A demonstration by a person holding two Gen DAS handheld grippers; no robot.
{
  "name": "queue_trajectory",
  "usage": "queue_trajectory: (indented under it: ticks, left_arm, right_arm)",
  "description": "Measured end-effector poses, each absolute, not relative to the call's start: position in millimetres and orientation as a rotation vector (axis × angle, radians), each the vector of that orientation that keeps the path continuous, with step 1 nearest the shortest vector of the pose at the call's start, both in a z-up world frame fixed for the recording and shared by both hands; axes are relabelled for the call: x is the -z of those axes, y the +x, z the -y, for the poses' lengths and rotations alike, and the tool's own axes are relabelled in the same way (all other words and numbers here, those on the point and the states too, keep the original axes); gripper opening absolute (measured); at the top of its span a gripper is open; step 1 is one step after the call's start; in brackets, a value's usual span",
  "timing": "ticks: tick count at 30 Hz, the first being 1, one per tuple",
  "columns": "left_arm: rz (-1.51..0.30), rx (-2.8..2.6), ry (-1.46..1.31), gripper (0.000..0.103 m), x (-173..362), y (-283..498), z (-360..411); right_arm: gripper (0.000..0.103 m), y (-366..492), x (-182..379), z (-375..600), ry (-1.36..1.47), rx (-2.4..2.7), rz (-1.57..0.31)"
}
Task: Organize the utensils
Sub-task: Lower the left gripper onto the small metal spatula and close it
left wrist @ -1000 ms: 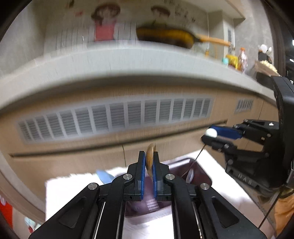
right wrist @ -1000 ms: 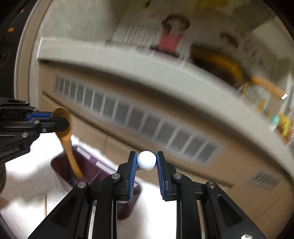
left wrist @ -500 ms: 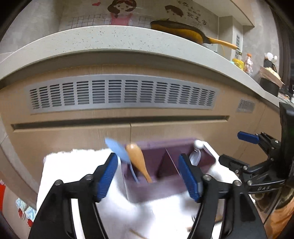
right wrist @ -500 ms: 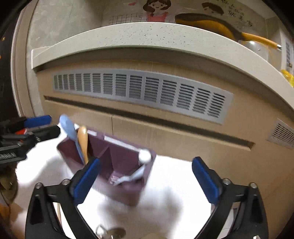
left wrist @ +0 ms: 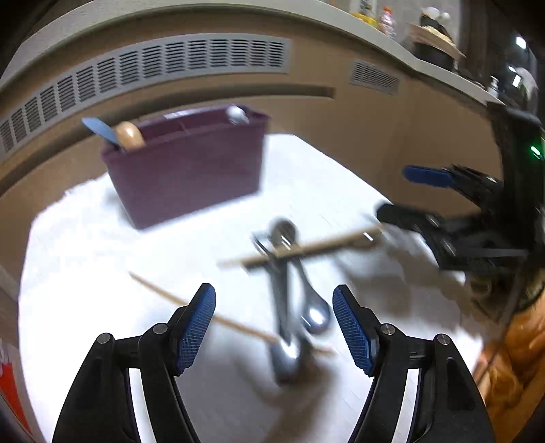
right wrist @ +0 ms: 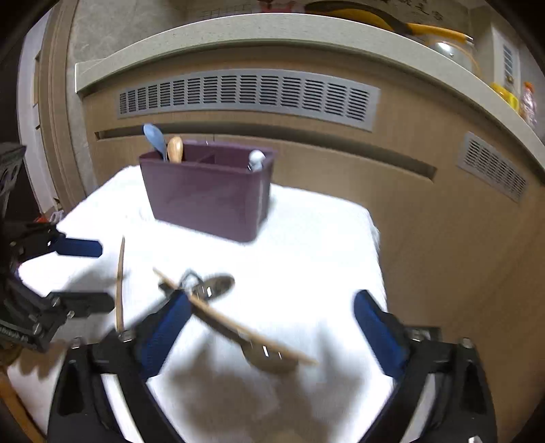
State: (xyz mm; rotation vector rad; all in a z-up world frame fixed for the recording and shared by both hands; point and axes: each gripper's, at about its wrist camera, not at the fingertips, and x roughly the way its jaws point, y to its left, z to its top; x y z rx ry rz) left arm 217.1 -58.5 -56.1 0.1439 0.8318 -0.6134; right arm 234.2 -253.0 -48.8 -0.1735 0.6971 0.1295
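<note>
A purple divided holder (left wrist: 190, 170) (right wrist: 207, 194) stands at the back of the white cloth. A blue spoon (right wrist: 154, 136) and a wooden spoon (right wrist: 175, 149) stand in its left compartment, a white-knobbed utensil (right wrist: 256, 158) in its right. On the cloth lie metal spoons (left wrist: 289, 306) (right wrist: 211, 284), a metal fork (right wrist: 269, 357) and two wooden chopsticks (left wrist: 306, 250) (right wrist: 120, 283). My left gripper (left wrist: 274, 327) is open and empty above the metal spoons. My right gripper (right wrist: 272, 337) is open and empty above the fork and a chopstick.
The white cloth (right wrist: 323, 259) covers a small table in front of a wooden counter with grey vents (right wrist: 248, 95). The cloth's right edge drops off near the counter. A yellow pan (right wrist: 391, 24) and bottles sit on the countertop.
Both grippers let go of the wooden spoon and the white-knobbed utensil, which now stand in the holder. Both have pulled back and down toward the utensils lying on the cloth.
</note>
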Motion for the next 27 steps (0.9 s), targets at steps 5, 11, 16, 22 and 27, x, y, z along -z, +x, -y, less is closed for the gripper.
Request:
queue_trajectory:
  ticks: [5, 11, 16, 22, 27]
  left_arm:
    - [-0.857, 0.605, 0.185, 0.071, 78.7, 172.7, 65.3]
    - [-0.895, 0.468, 0.154, 0.054, 96.8, 180.0, 65.6]
    - [-0.903, 0.451, 0.188, 0.051, 105.4, 184.3, 75.1]
    - [-0.857, 0.422, 0.181, 0.033, 97.3, 181.6, 70.2]
    - [-0.718, 0.405, 0.122, 0.033, 55.9, 168.1, 45.5]
  right_arm:
    - [0.074, 214.2, 58.4, 265.7, -0.137, -0.131, -0.739]
    - [0.074, 208.2, 60.1, 263.5, -0.101, -0.143, -0.733]
    - [0.074, 198.1, 58.2, 256.7, -0.125, -0.147, -0.708]
    - [0.074, 194.3, 59.6, 257.9, -0.113, -0.143, -0.720]
    - [0.074, 188.6, 56.2, 255.3, -0.121, -0.142, -0.709]
